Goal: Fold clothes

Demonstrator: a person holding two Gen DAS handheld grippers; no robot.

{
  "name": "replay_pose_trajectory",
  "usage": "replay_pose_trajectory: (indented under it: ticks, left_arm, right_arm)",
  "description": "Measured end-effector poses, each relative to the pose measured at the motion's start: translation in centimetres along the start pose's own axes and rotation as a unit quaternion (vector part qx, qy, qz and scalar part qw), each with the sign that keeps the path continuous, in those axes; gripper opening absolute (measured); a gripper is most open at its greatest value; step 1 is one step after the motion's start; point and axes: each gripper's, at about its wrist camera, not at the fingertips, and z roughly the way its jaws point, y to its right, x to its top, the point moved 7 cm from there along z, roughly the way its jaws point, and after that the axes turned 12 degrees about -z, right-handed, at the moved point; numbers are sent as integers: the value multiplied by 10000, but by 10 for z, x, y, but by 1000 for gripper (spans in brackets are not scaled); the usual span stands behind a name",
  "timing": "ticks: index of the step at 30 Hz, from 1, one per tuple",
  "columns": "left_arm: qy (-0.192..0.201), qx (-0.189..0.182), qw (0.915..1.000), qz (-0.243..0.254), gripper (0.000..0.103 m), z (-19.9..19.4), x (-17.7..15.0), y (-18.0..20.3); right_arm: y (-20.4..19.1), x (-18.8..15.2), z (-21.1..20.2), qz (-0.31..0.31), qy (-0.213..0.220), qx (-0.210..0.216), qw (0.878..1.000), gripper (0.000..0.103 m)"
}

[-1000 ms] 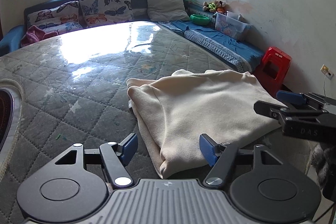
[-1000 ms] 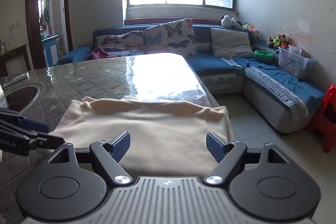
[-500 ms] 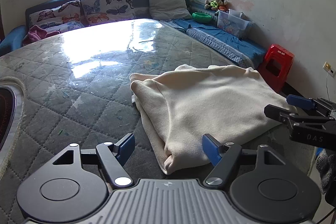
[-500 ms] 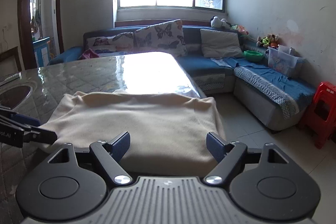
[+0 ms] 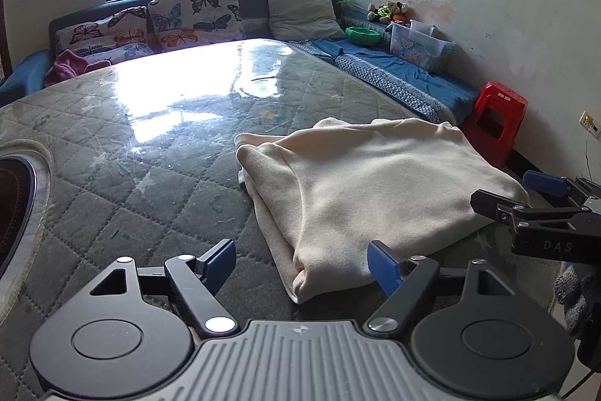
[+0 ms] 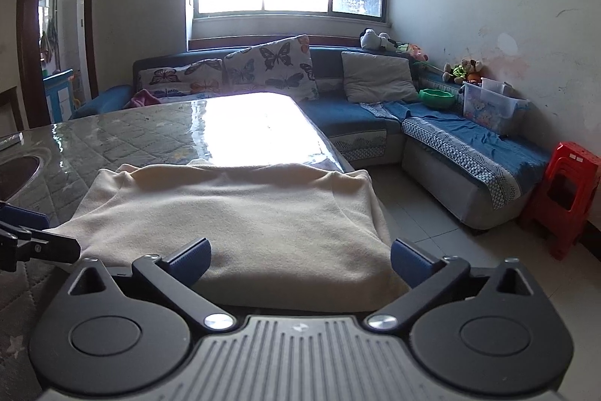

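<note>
Cream garment (image 5: 375,183) folded flat at the table's (image 5: 150,145) near right corner, right edge hanging just past the rim. Left gripper (image 5: 302,262) released, fingers spread either side of the near left fold, not touching it. Right gripper (image 6: 298,256) released too, near the garment's near edge. Wide bare tabletop left and far; open floor (image 6: 432,232) right.

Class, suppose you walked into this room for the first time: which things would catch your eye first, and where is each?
The folded cream garment lies on the near corner of the quilted table, straight ahead of both open grippers, the left gripper and the right gripper. Beyond it, window glare floods the glossy tabletop. A red stool stands out on the floor by the wall, beside the blue sofa.
</note>
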Motion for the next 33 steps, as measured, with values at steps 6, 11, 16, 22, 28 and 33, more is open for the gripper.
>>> replay_pose_trajectory:
  ticks: [6,11,16,22,28,33]
  left_arm:
    - [63,2,10000,19,88,-6,-3,-1]
    - [116,5,9999,1,92,-12,-5,-1]
    - [204,-43,9998,10,98,-19,-7,1]
    - [334,-68,9994,-17,103,-28,-8,2]
    - [458,-104,9989,-71,103,-35,-10,2]
    - [558,-128,9983,-125,103,-42,-11,2]
  right_arm:
    - [-4,0,-7,21,43,-35,10000,103]
    - [-7,-1,-13,-24,45,-59,10000,103]
    - [-13,-3,-18,-57,24,95,9999,103]
    - [-18,-3,-28,-6,140,162,9998,103]
    - [-23,-2,-38,44,255,230,9994,103]
    - [-29,-3,-46,41,288,302,9991,103]
